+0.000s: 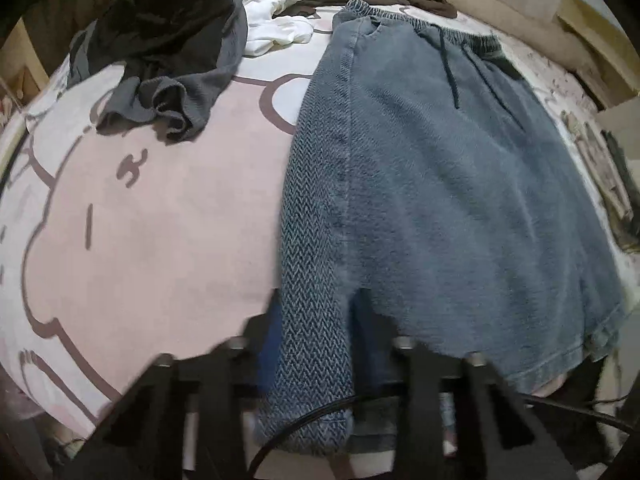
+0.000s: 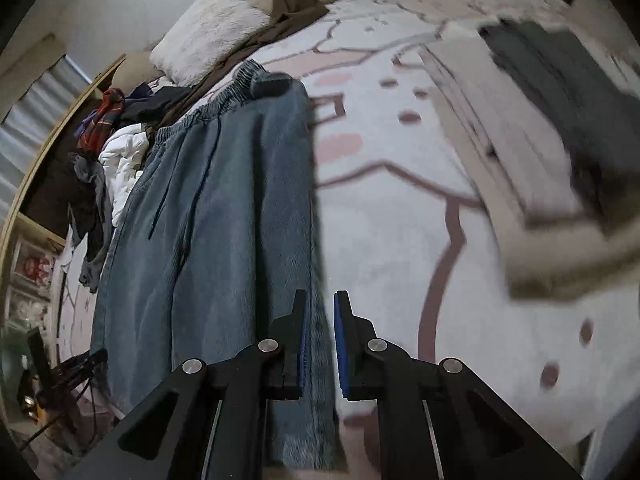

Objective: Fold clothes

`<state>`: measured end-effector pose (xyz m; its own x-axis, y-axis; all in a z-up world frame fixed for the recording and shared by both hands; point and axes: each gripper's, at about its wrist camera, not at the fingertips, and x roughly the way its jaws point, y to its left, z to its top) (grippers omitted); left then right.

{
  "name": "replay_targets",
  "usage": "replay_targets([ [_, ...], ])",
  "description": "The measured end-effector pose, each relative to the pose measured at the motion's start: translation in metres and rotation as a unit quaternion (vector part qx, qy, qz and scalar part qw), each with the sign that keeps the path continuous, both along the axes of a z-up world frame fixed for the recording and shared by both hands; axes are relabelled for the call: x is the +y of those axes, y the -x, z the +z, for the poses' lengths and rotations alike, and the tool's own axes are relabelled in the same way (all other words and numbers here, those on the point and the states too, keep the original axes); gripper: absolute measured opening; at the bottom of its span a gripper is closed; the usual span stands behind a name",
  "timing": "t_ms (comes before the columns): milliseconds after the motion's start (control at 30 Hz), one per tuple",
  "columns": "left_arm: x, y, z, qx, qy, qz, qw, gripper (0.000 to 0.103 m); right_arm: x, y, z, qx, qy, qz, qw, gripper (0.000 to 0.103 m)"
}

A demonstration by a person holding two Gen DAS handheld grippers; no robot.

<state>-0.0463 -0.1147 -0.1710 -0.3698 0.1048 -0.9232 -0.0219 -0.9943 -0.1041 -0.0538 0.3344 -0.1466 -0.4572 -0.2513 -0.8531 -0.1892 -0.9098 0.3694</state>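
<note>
The left gripper (image 1: 316, 344) is clenched on a bunched fold of the blue-grey fleecy drawstring trousers (image 1: 440, 184), a strip turned over so its herringbone-knit inside shows and hangs down between the black fingers. The right gripper (image 2: 320, 340) has its blue-padded fingers (image 2: 341, 344) parted by a narrow gap, hovering at the trousers' (image 2: 208, 216) long edge; whether any cloth sits between them I cannot tell.

The trousers lie spread along the bed with a pink and white cartoon-print cover (image 1: 140, 220), elastic waistband at the end away from both grippers, dark drawstring (image 1: 450, 68) trailing down the front.

On the left gripper's side of the trousers sits a heap of unfolded clothes: a crumpled dark grey and black garment (image 1: 168, 48) and a white garment (image 1: 276, 20) just beside the waistband. Beyond the waistband a brown garment (image 2: 276, 20) lies stretched out, touching a white fluffy pillow (image 2: 208, 36). Well apart on the other side of the trousers, blurred, lies a stack of folded dark grey and beige clothes (image 2: 552, 120).
</note>
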Motion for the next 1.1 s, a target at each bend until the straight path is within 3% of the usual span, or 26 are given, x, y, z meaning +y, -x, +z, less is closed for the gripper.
replay_targets([
  [67,-0.001,-0.002,0.004,0.008,-0.008,0.005,0.9999,0.009,0.001,-0.007,-0.013,-0.013,0.007,-0.011,1.000,0.012],
  [267,-0.007,-0.011,0.019,0.039,-0.003,0.021,0.9990,0.006,-0.004,-0.013,-0.042,-0.036,-0.006,-0.002,0.999,0.012],
  [433,-0.020,-0.015,0.024,0.055,0.036,0.035,0.9972,0.006,0.005,-0.020,-0.056,-0.006,0.028,0.001,1.000,0.013],
  [500,-0.026,-0.017,0.024,0.057,0.051,0.039,0.9963,0.006,0.007,-0.022,-0.059,-0.002,0.040,0.013,0.999,0.018],
  [633,-0.037,-0.016,0.026,0.066,0.087,0.047,0.9929,0.006,0.014,-0.020,-0.054,-0.015,0.065,-0.003,0.998,0.018],
  [767,-0.050,-0.011,0.033,0.075,0.103,0.061,0.9900,0.006,0.001,-0.035,-0.027,0.010,0.018,0.026,0.999,0.018],
  [833,-0.053,-0.008,0.031,0.068,0.108,0.061,0.9900,0.007,-0.016,-0.052,-0.010,0.032,-0.040,0.060,0.997,0.029],
  [867,-0.052,-0.006,0.027,0.061,0.112,0.058,0.9901,0.007,-0.022,-0.061,-0.005,0.040,-0.068,0.070,0.994,0.071],
  [900,-0.050,-0.006,0.023,0.057,0.120,0.053,0.9897,0.007,-0.027,-0.071,-0.001,0.050,-0.090,0.079,0.992,0.100],
  [1033,-0.040,-0.008,0.011,0.049,0.139,0.046,0.9881,0.007,-0.039,-0.091,0.003,0.061,-0.096,0.105,0.988,0.100],
  [1067,-0.040,-0.009,0.010,0.048,0.137,0.047,0.9882,0.007,-0.037,-0.092,0.001,0.058,-0.093,0.102,0.989,0.097],
  [1100,-0.040,-0.009,0.008,0.047,0.136,0.049,0.9883,0.007,-0.035,-0.092,-0.002,0.054,-0.089,0.098,0.990,0.086],
])
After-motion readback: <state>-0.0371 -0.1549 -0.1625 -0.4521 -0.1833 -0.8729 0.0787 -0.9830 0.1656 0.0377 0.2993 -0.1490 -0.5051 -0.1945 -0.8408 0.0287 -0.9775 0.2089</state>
